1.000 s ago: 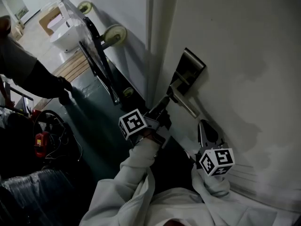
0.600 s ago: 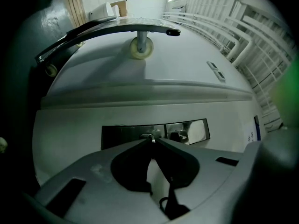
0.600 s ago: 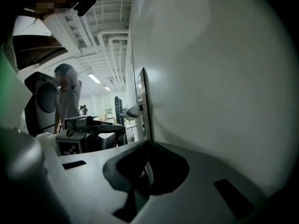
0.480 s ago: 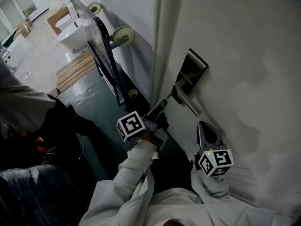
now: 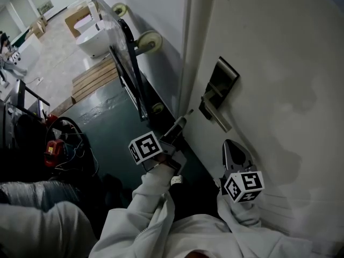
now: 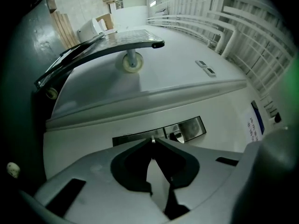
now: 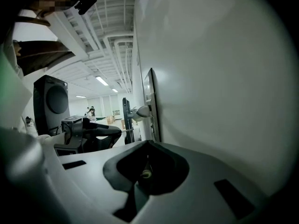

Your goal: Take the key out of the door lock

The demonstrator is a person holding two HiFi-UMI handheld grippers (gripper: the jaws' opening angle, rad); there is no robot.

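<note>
**Key (image 6: 152, 140) pinched at the left jaw tips, just short of the lock plate**

Only a small metal sliver of it shows, clamped where the left gripper's (image 5: 182, 121) jaws meet. Judging by that, it is already out of the keyhole. The lock plate (image 6: 185, 128) lies straight ahead of those tips and a little to the right, near but apart. The key's long axis seems to run along the jaws, toward the plate. The lever handle (image 5: 217, 117) sticks out of the door (image 5: 279, 63) between the two grippers. The right gripper (image 5: 234, 153) hangs lower beside the door, jaws together on nothing, farther from the lock. Any further withdrawal should run straight back along the jaw line.
</note>
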